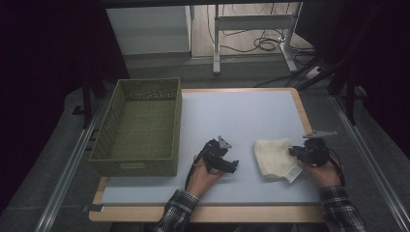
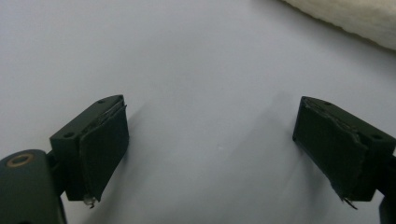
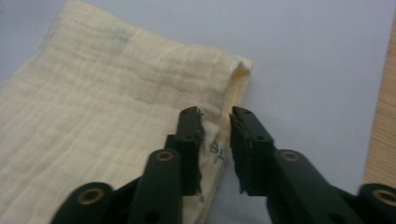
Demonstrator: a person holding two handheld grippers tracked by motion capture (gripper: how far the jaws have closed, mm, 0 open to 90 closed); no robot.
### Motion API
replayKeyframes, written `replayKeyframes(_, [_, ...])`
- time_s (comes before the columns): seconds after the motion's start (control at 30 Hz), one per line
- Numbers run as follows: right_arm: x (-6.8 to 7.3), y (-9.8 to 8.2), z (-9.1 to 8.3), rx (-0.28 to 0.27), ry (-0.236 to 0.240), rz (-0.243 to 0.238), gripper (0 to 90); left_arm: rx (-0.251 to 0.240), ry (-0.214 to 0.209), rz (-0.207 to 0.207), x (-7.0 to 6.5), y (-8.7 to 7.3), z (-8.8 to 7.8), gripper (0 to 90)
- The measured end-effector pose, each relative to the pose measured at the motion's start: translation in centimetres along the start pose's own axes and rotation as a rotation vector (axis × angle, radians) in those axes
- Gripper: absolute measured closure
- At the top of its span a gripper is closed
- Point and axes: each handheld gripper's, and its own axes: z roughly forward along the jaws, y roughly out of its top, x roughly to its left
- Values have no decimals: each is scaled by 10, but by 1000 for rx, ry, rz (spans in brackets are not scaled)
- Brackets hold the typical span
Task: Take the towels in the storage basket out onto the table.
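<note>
Cloth (image 1: 273, 158) lies folded on the tabletop (image 1: 232, 116), its edge between the slightly parted right claw (image 3: 216, 122) (left claw (image 2: 210, 140) spread, idle); grasping seems underway, next needing a firm pinch.

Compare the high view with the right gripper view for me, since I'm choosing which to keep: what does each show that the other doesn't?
High view alone: the green basket, the left tongs and both hands. Right gripper view alone: the small printed label at the cloth's edge, seen in the narrow gap between its jaws. Both: the cream cloth on the pale mat and the right tongs.
</note>
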Motion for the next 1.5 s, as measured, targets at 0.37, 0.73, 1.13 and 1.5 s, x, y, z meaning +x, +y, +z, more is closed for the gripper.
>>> replayKeyframes(0.37, [17, -18, -40, -19, -6, -39, 550, -55, -55, 20, -7, 54, 8, 306])
replayKeyframes(0.73, [17, -46, -32, 10, 2, 7, 517, -39, -92, 6, -12, 82, 56, 417])
replayKeyframes(1.13, [16, -51, -30, 17, 86, 83, 723, 8, -180, 25, -19, 81, 62, 723])
replayKeyframes(1.5, [13, -47, -33, 19, 159, 117, 822, -23, -176, 57, -20, 88, 51, 842])
